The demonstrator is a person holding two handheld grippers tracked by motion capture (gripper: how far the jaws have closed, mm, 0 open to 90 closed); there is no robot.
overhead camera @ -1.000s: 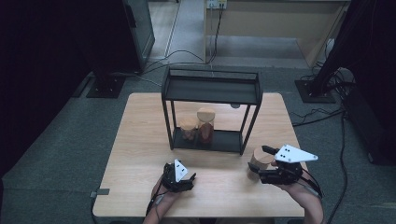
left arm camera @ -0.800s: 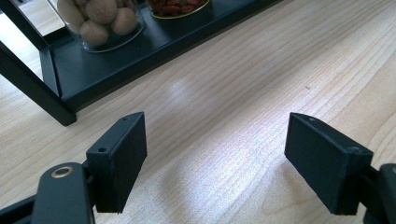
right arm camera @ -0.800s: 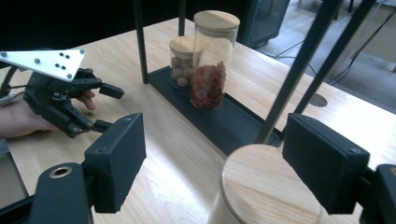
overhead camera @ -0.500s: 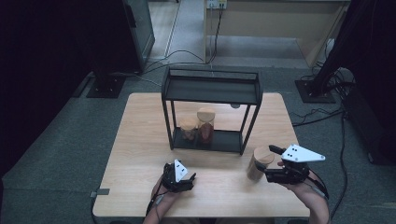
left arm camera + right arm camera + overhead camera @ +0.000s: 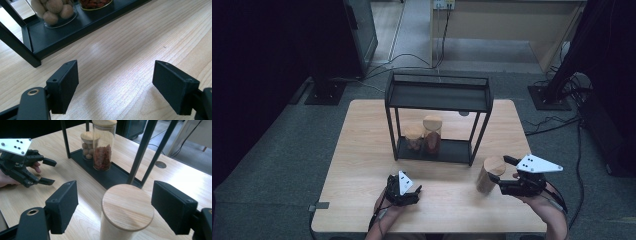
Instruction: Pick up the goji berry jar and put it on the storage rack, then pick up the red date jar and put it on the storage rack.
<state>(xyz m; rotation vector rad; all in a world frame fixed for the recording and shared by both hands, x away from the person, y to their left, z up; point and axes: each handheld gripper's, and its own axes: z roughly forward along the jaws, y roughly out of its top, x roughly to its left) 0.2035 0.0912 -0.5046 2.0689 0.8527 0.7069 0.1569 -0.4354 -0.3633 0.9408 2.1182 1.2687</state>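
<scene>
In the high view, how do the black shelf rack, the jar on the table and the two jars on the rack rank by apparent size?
Largest to smallest:
1. Black shelf rack.
2. Jar on the table, though it stands nearer the camera.
3. Taller jar on the rack.
4. Shorter jar on the rack.

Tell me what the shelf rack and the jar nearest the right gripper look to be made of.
The rack looks like metal with a matte black coating: thin square legs, flat trays, dull sheen. The jar between the open jaws of the right gripper has a pale wooden or bamboo lid, with visible grain; its body looks like clear glass or plastic, I cannot tell which.
</scene>
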